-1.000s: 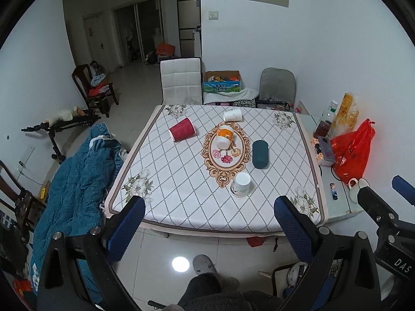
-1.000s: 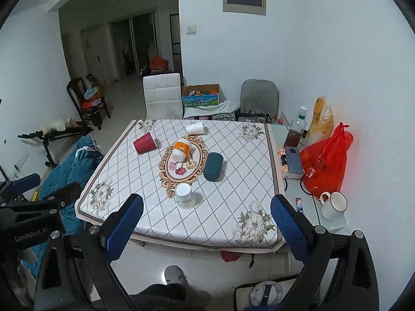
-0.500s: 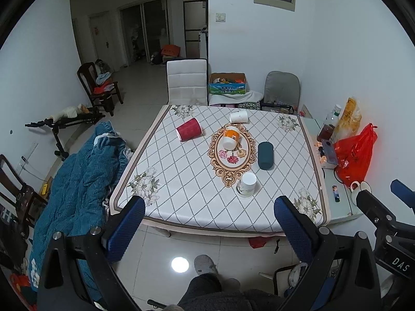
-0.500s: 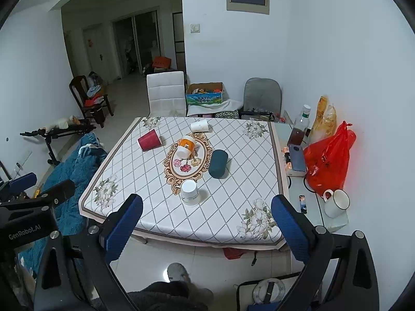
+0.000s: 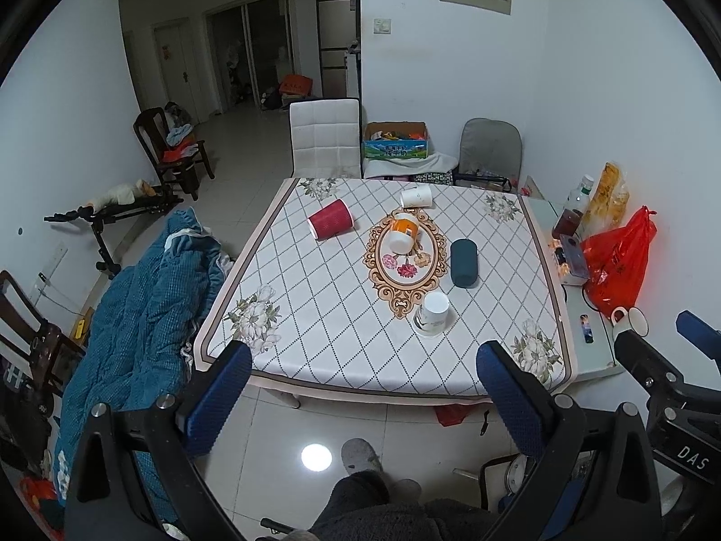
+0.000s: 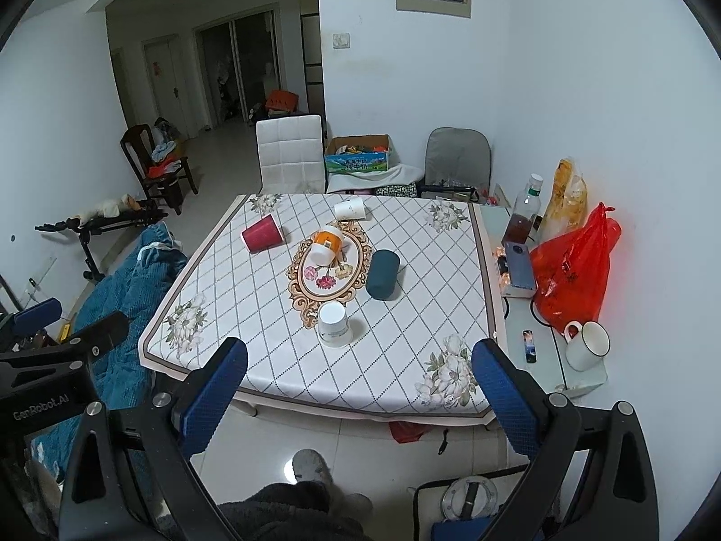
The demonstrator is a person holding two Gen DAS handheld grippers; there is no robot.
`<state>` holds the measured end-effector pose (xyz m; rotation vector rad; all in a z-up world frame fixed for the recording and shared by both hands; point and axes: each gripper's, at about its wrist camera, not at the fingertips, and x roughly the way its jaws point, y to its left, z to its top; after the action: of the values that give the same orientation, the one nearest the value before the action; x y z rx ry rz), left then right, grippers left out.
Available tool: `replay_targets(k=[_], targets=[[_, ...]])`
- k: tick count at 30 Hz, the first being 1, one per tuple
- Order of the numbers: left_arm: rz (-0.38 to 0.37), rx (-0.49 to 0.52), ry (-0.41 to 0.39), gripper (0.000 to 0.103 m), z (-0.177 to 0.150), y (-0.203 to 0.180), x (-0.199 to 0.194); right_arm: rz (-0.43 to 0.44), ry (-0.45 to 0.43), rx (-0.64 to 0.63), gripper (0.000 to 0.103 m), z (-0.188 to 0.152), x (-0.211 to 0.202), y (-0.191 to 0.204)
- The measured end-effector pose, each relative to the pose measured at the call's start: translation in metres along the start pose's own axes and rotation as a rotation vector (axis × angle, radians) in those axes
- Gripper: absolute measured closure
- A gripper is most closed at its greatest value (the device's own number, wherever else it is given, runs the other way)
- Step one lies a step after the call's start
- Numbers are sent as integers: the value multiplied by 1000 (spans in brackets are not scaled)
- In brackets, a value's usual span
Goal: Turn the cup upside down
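Left wrist view: both tools [image 5: 362,399] [image 6: 358,394] spread wide, empty; white cup [image 5: 431,313] inverted on table [image 5: 315,315].

Five cups sit mid-frame: red cup [image 5: 330,225], orange cup [image 5: 402,236], teal cup [image 5: 463,263] and paper cup [image 5: 416,197] lie sideways; white cup [image 5: 433,313] stands inverted.

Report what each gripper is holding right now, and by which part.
Nothing is held. The left gripper and right gripper are both open and empty, short of the table; the cups lie untouched.
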<state>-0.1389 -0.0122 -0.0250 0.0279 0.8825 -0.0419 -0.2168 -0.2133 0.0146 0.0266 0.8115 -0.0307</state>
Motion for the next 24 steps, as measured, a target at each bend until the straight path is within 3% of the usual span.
replay_targets(k=[24], targets=[[-6,15,15,1,-17,1,0,6,14,0,1,-12,1,-3]])
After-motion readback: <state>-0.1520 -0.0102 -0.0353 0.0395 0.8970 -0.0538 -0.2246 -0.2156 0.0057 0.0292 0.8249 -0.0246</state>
